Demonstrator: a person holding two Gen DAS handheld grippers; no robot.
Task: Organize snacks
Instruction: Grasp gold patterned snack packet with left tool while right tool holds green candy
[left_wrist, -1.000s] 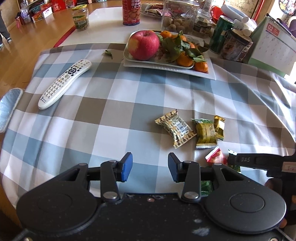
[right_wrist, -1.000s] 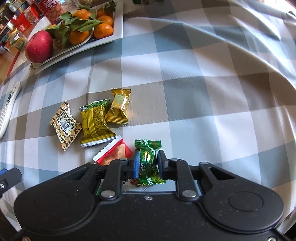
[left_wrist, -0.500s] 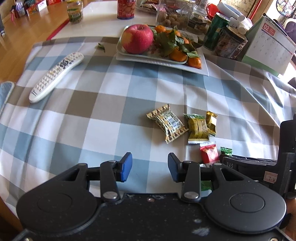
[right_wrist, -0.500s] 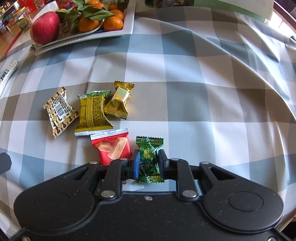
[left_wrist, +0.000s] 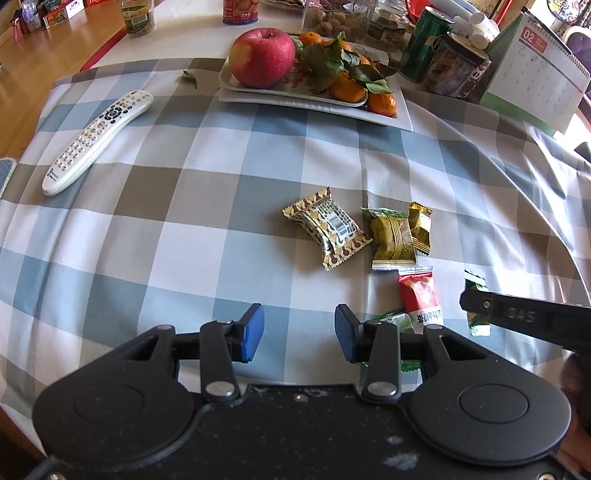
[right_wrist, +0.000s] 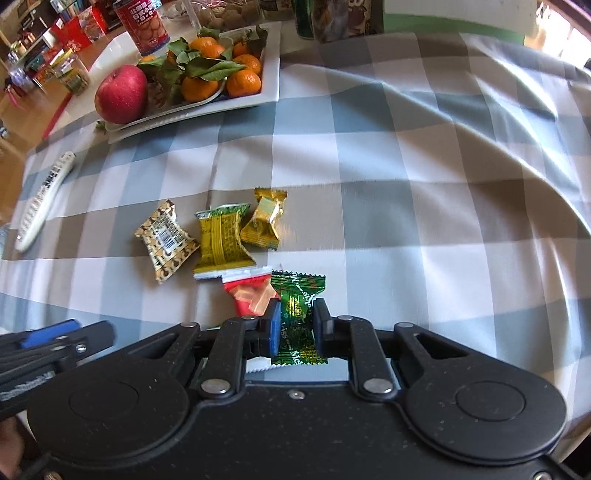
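Checked cloth over the table, lit from the right. Far left: white remote lying slantwise, well apart from the snacks. Behind centre: white tray with a red apple at its left end and leafy tangerines to the right of it; jars, a green can and a desk calendar stand behind and to the right. Left gripper hangs over bare cloth near the table's front edge, blue pads well apart, nothing between them. Snacks in a loose cluster right of centre, left to right in the right wrist view: brown-patterned pack with barcode up; olive pack, touching or nearly touching the brown one; small gold candy against the olive pack's far right corner. Just in front of the olive pack lies the red pack, flat, its white end toward the olive pack. A pale green wrapper shows just past the left gripper's right finger, mostly hidden. Right gripper is clamped on the green candy, pads pressing on both sides of its middle; the wrapper's crimped ends stick out ahead and behind. The candy overlaps the red pack's right edge in view; whether it is clear of the cloth I cannot tell. In the left wrist view the right gripper's finger crosses in front of the same green candy at far right.
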